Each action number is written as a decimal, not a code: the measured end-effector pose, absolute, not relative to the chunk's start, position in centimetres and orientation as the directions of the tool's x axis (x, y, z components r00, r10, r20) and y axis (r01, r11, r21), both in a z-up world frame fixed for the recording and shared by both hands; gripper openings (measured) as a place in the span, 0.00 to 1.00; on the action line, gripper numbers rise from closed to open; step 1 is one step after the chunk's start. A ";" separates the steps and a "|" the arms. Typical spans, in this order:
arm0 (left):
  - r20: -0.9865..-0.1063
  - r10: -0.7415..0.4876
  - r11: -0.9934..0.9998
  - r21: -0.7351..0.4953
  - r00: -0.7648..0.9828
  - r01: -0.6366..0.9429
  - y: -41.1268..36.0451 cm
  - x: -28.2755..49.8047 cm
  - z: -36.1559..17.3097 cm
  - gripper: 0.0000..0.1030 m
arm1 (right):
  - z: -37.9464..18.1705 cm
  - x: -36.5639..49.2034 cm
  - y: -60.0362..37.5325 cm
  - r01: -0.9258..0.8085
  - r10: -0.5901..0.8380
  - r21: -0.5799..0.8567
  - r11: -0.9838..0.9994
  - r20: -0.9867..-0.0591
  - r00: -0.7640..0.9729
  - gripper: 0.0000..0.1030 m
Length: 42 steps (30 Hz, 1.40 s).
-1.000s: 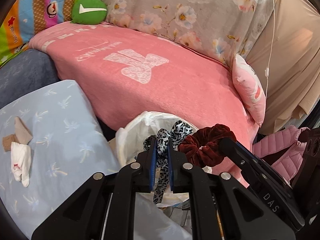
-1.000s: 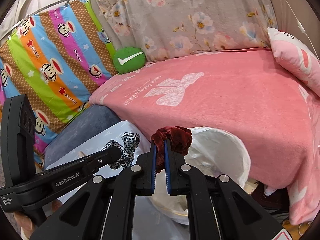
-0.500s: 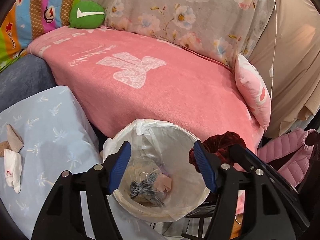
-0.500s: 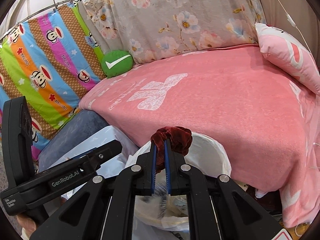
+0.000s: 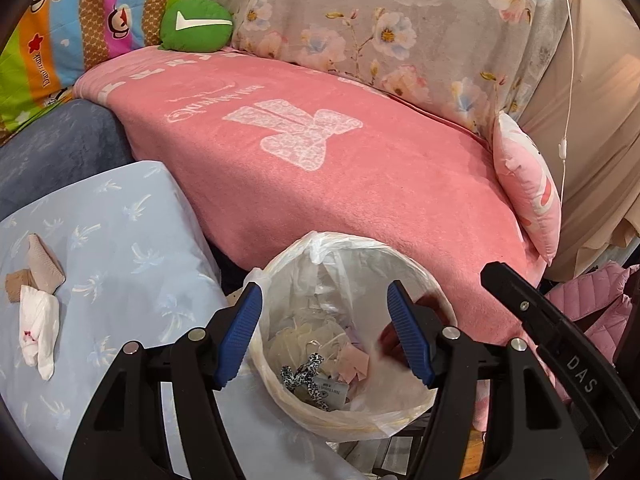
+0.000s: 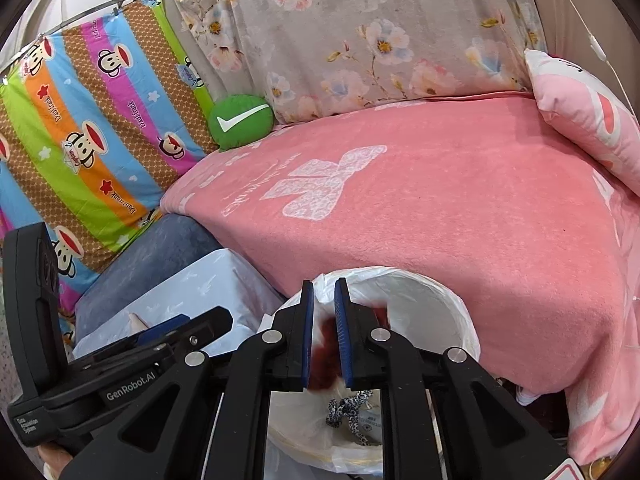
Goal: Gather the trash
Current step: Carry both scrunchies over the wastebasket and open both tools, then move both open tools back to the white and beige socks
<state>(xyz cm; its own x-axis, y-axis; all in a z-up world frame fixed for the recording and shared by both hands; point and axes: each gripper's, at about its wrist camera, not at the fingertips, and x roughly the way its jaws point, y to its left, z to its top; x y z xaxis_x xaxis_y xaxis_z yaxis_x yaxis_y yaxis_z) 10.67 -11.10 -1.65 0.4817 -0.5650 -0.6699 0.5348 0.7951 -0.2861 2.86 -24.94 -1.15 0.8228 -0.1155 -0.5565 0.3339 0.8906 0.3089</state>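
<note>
A white-lined trash bin (image 5: 280,396) stands in front of the pink bed. A leopard-print scrunchie (image 5: 302,376) lies inside it and also shows in the right wrist view (image 6: 348,404). My left gripper (image 5: 324,332) is open and empty above the bin. My right gripper (image 6: 323,332) hangs over the bin rim (image 6: 452,312) with its jaws slightly parted. A dark red velvet scrunchie (image 6: 326,354), blurred, is slipping down between them; it shows as a red blur in the left wrist view (image 5: 390,340). Crumpled white tissue (image 5: 38,328) and beige scraps (image 5: 42,264) lie on the light blue cushion (image 5: 120,248).
A pink blanket (image 5: 320,168) covers the bed behind the bin. A green round cushion (image 5: 196,26) and a pink pillow (image 5: 528,188) lie on it. A pink quilted jacket (image 5: 592,304) lies at the right. The left gripper's body (image 6: 120,372) is close beside my right gripper.
The left gripper opened and dropped the leopard scrunchie into the bin. The right gripper's jaws have now parted and the red scrunchie is falling out of them.
</note>
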 end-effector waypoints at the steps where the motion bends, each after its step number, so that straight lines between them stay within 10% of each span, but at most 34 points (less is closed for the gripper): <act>1: -0.671 -0.564 0.797 -0.288 0.481 0.531 -10.9 10.8 -1.7 0.60 | -1.1 3.0 -24.8 0.332 -0.114 0.308 0.892 -0.556 0.823 0.13; 42: -0.716 -0.385 0.923 -0.305 0.583 0.235 5.1 13.7 -5.7 0.75 | -3.9 7.5 -10.2 0.129 0.087 0.281 0.951 -0.643 0.761 0.21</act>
